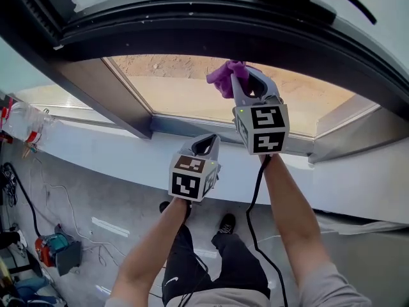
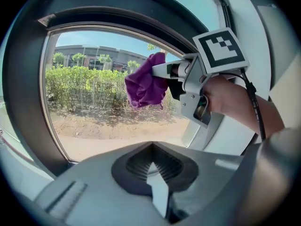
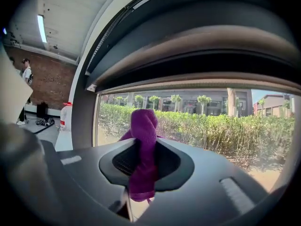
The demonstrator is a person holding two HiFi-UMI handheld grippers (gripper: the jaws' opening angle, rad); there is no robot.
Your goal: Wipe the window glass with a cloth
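right tool (image 1: 241, 74) clamps cloth (image 1: 220, 80) by window glass (image 1: 182, 94); left tool (image 1: 206, 146) closed

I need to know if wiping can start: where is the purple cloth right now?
Head view centre: the purple cloth is clamped in the right gripper, raised before the window glass, above and right of the left gripper.

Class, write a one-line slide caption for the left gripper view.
The right gripper holds a purple cloth before the window glass; the left gripper is shut and empty.
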